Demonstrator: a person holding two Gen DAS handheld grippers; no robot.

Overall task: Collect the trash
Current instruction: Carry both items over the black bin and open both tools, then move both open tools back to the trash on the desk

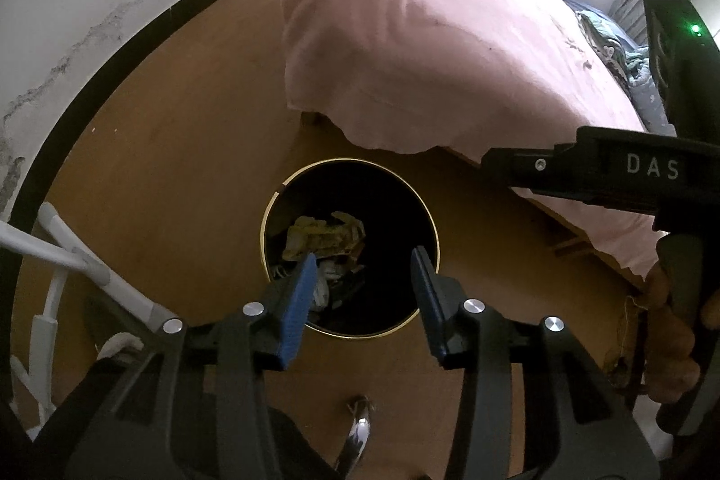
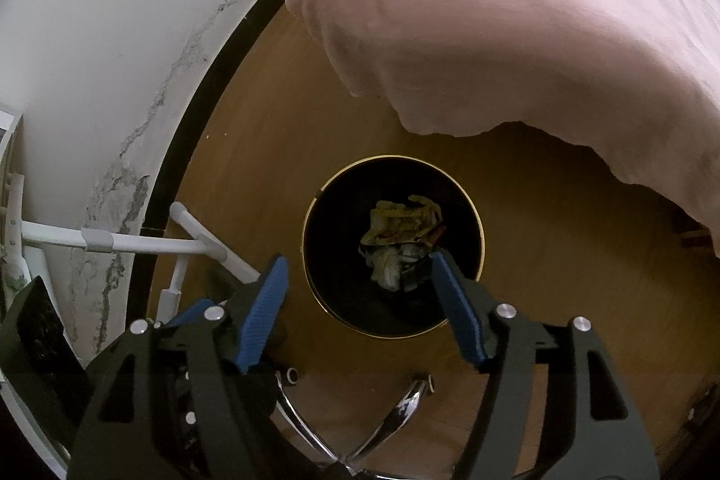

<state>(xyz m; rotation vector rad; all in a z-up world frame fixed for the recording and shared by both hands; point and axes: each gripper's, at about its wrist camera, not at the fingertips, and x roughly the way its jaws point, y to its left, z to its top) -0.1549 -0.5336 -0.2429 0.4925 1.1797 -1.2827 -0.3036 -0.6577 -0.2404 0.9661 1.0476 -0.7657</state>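
Crumpled yellow-brown paper and wrapper trash point(image 2: 402, 230) lies at the bottom of the round black bin with a thin gold rim point(image 2: 304, 250) on the brown wooden floor point(image 2: 252, 165), just off the corner of the pink-covered bed point(image 2: 517, 30); trash lies below and slightly ahead of both tools, no clear long axis; left hand-held gripper point(image 1: 363, 259) hangs over the bin mouth, jaws narrowly parted, nothing between the blue pads; right hand-held gripper point(image 2: 357, 262) also over the near rim, jaws wider, empty; left looks more centred over the opening; judged: drop done, next piece not in view; white pipe rack point(image 2: 135, 241) beside bin at left.
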